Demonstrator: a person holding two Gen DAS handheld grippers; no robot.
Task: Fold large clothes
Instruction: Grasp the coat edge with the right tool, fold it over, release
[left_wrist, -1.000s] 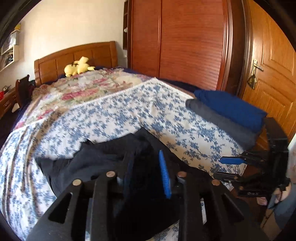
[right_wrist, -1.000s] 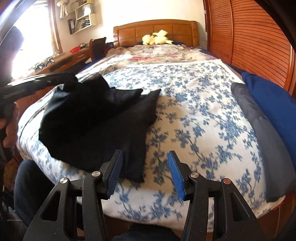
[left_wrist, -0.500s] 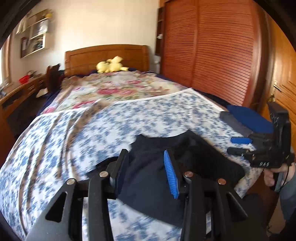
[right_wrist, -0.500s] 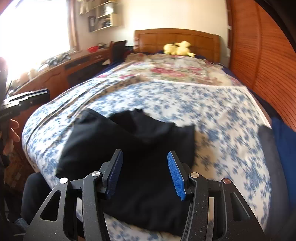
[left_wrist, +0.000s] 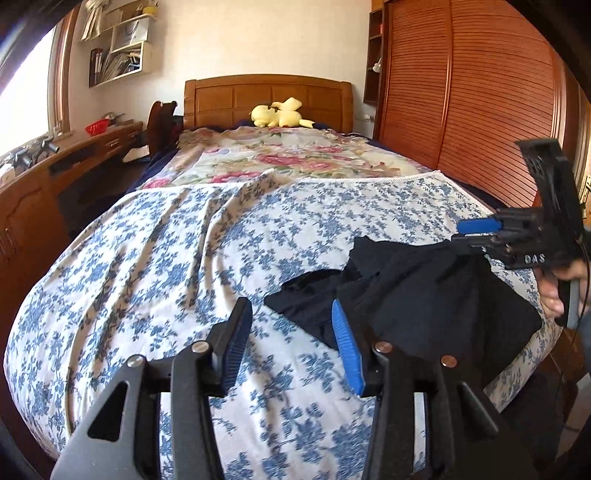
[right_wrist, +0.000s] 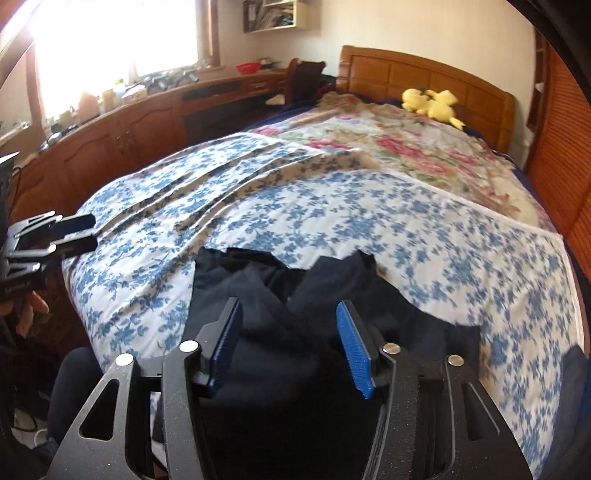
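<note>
A black garment (left_wrist: 424, 295) lies crumpled near the foot of the bed on the blue-flowered bedspread (left_wrist: 166, 266). My left gripper (left_wrist: 291, 321) hangs over the bedspread just left of the garment's edge. Its jaws are opening and nothing is between them. In the right wrist view, my right gripper (right_wrist: 290, 317) hovers directly above the black garment (right_wrist: 295, 288). Its jaws are opening too, and the cloth lies below them, not pinched. Each gripper shows in the other's view: the right gripper (left_wrist: 461, 232) beyond the garment's far edge, the left gripper (right_wrist: 88, 232) at the bed's left side.
A yellow plush toy (left_wrist: 280, 114) sits by the wooden headboard (left_wrist: 266, 96), with a rose-patterned quilt (left_wrist: 280, 162) in front of it. A slatted wardrobe (left_wrist: 461, 92) runs along the right of the bed and a wooden desk (right_wrist: 129, 129) along the left.
The left gripper held the black garment a second ago; it has let go and swung left off it. The right gripper has moved left, from beside the garment to above it.
</note>
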